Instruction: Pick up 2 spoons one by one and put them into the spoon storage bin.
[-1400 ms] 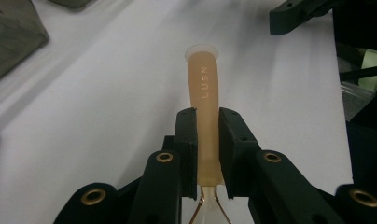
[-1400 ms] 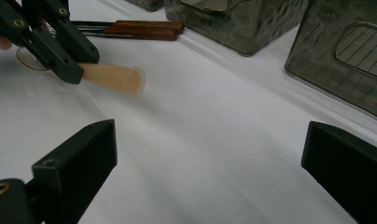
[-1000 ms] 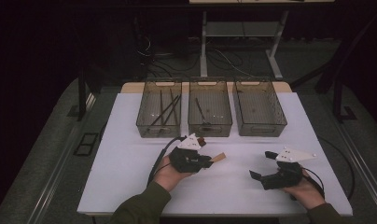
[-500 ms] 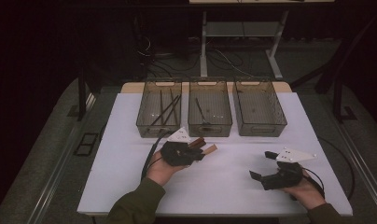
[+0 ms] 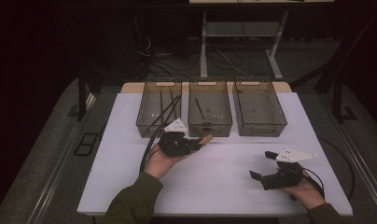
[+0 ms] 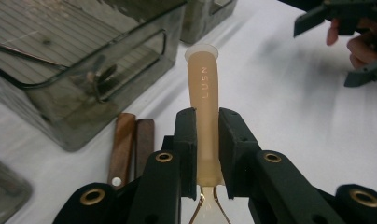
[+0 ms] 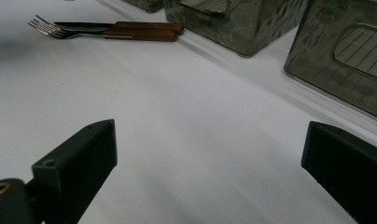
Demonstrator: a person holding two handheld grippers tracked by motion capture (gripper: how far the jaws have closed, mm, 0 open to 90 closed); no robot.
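White worktop [image 5: 224, 186]; three smoky clear plastic bins [image 5: 210, 112] in row at far edge: left holds dark utensils, middle a few, right looks bare. Right gripper [image 5: 265, 169] jaws wide apart, holding nothing. Left gripper [image 5: 196, 143] jaws clamped on beige plastic utensil handle [image 6: 204, 88], near middle bin.

the handle [image 6: 205, 100] in the middle of the frame looks like smooth, milky plastic. the two handles [image 6: 129, 142] at lower left look like brown wood. the bin [image 6: 91, 60] at upper left is see-through smoky plastic. the table [image 6: 289, 116] is matt white.
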